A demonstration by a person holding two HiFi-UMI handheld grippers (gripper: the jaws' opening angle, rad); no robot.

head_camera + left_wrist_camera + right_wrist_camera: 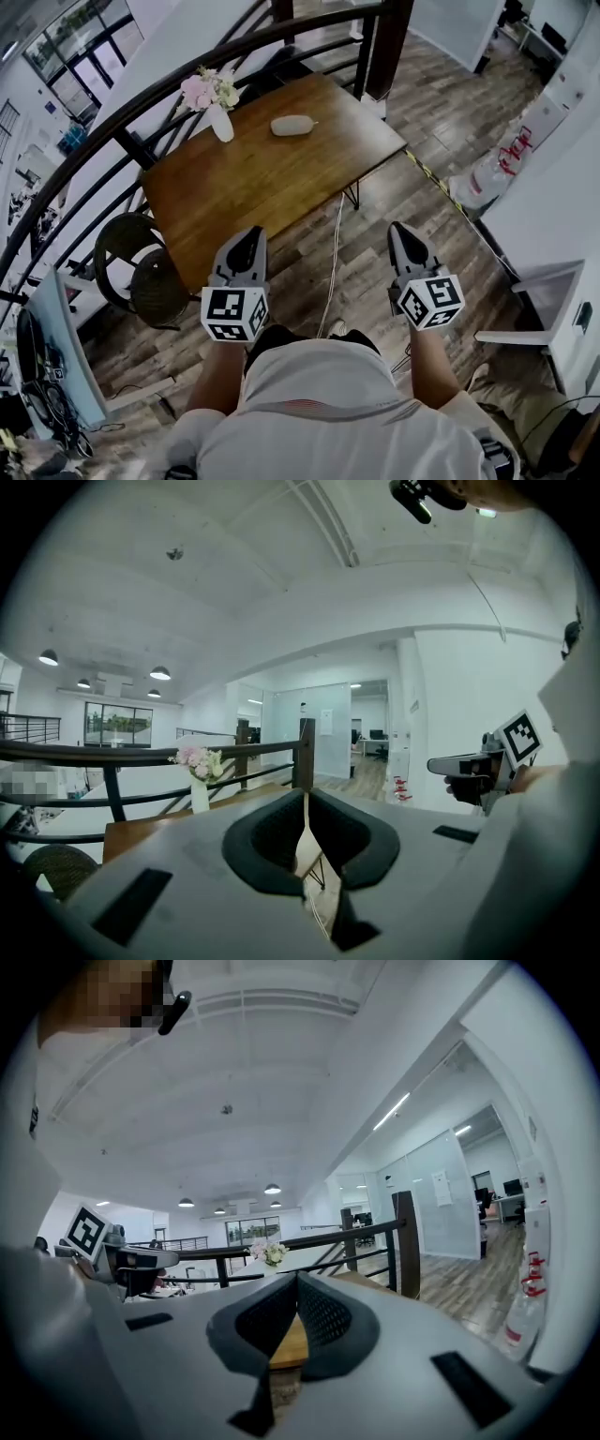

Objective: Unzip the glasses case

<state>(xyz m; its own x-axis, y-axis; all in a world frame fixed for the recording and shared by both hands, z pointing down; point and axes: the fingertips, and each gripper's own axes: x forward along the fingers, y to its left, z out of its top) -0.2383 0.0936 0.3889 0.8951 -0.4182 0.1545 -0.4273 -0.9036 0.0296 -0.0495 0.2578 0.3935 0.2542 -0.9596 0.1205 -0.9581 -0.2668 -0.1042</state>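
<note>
A person stands back from a brown rectangular wooden table (272,178), seen from above. The pale grey oval glasses case (292,125) lies flat near the table's far edge, just beside a white vase of pink flowers (217,103). The left gripper (246,246) and right gripper (405,240) are held out level, side by side, well short of the case. Each has its jaws pressed together with nothing between them. The step in hand looks like the approach. To do it well, both sets of jaws should part before arriving. One should then steady the case body while the other finds the zip pull, which is too small to make out here, keeping clear of the vase.
</note>
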